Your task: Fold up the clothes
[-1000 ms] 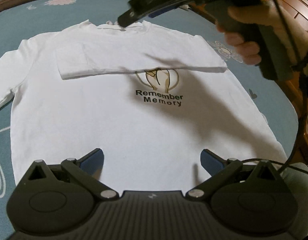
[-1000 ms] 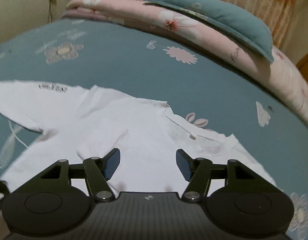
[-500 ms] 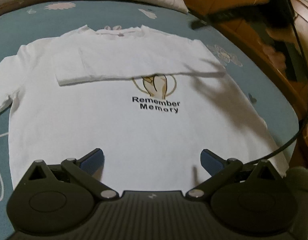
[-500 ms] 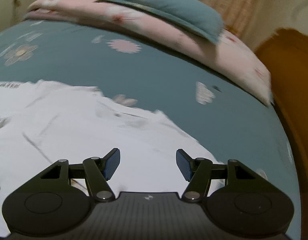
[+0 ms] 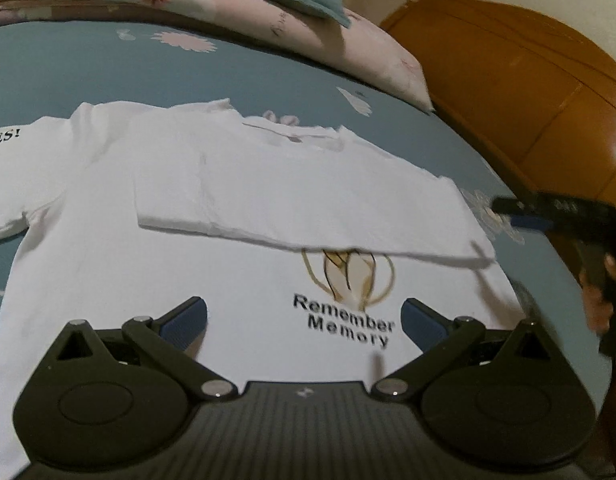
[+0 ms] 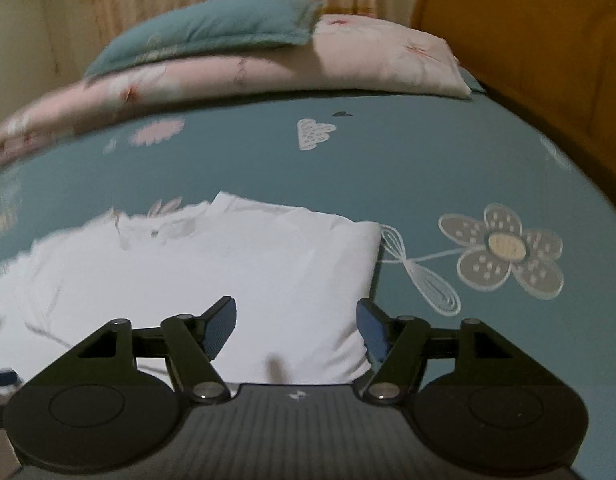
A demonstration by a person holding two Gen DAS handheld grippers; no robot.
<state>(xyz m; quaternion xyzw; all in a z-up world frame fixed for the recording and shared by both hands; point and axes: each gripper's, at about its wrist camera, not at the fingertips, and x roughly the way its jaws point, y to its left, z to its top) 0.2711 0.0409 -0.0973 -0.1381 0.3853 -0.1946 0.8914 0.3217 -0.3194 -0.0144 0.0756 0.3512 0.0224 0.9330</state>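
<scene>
White shirt (image 5: 235, 264) lies flat, print side up, on the teal bedsheet (image 5: 87, 68); one sleeve (image 5: 291, 208) is folded across the chest, just above the "Remember Memory" print (image 5: 348, 324). Left gripper (image 5: 303, 314) hovers over the shirt front, fingers spread, holding nothing. Right gripper (image 6: 295, 322) is also spread and empty, over the shirt's folded edge beside a flower motif (image 6: 504, 252). Pink quilt (image 6: 235, 68) and teal pillow (image 6: 203, 28) lie at the far edge.

White shirt (image 5: 235, 184): soft matt cloth w/ black printed lettering, lightly creased. Bed sheet (image 6: 388, 168): smooth teal cloth, matt, flower print. Pink quilt (image 6: 235, 68) & teal pillow (image 6: 211, 28): matt fabric. Headboard (image 5: 520, 92): glossy varnished wood. Left gripper (image 5: 303, 316): matt black plastic, blue rubbery-looking pads (image 5: 187, 318), shiny metal pivot pins.
</scene>
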